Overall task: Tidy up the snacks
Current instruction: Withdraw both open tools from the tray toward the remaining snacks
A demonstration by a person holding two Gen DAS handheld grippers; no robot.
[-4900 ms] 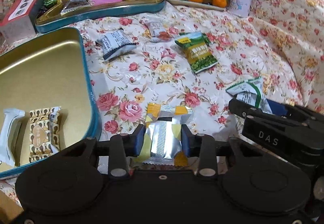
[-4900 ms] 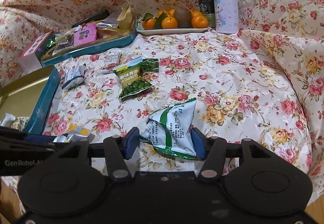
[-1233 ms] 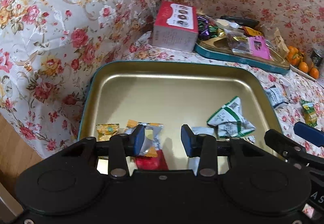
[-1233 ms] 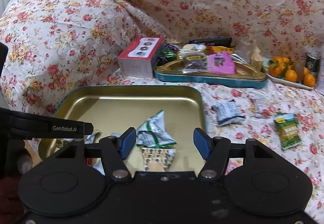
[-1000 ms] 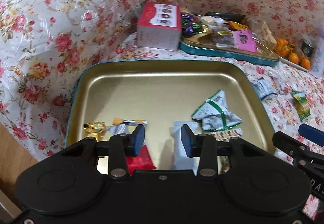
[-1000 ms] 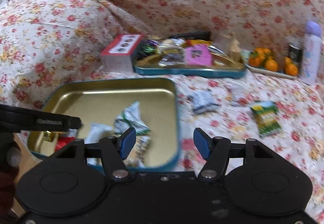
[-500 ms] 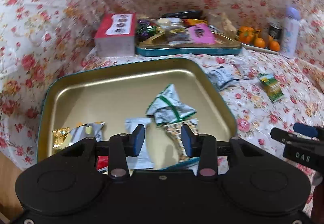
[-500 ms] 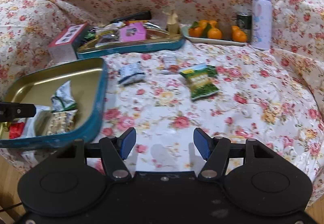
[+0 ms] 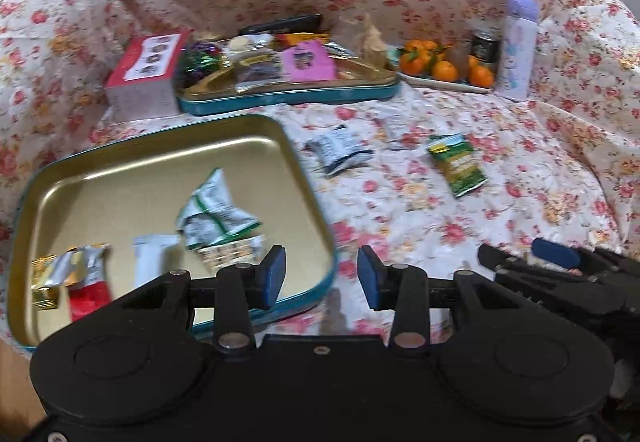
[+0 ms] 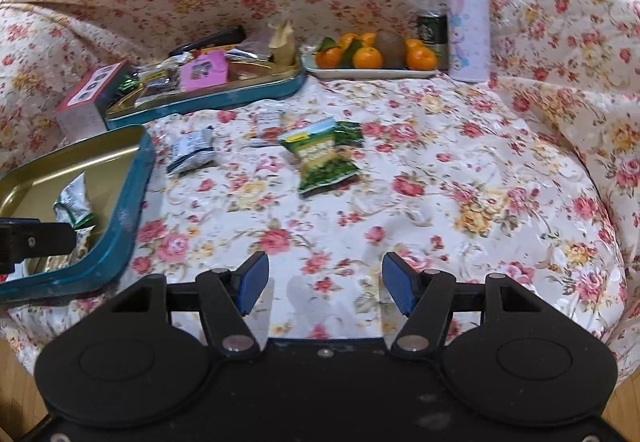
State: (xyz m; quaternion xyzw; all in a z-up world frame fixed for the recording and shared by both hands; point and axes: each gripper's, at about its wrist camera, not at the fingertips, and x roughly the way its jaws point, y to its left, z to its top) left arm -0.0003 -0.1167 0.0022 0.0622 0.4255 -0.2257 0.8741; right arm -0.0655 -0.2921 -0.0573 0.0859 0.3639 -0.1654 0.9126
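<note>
Both tools are up over the flowered cloth [image 10: 460, 170] with nothing in them. The left tool [image 9: 322, 276] hangs above the near right corner of the gold tray [image 9: 120, 162], its blue pads spread, only the tray rim and cloth showing between them. The right tool [image 10: 322, 284] sits over bare cloth near the front edge, pads spread wide and empty as well.

Inside the gold tray, toward its near side: a white-and-green crumpled packet [image 9: 212, 210] resting on a patterned beige packet [image 9: 232, 252], a white wrapper [image 9: 150, 258] just to the left, and in the near left corner a silver-and-gold wrapper [image 9: 76, 266] with a red packet [image 9: 90, 298] beside it.

Still out on the cloth, to the right of the tray: a dark blue-and-white packet [image 10: 190, 150] close to the tray's far right corner, a small pale packet [image 10: 268, 120] behind it, and a green snack bag [image 10: 324, 158] lying flat further right, well apart from the tray.

Along the back edge of the cloth, a second blue tray [image 10: 224, 94] heaped with mixed snacks, a red-topped box [image 10: 90, 94] at its left end, a plate of oranges [image 10: 372, 72], a dark can [image 10: 432, 28] and a lilac bottle [image 10: 468, 18] standing upright at the far right.
</note>
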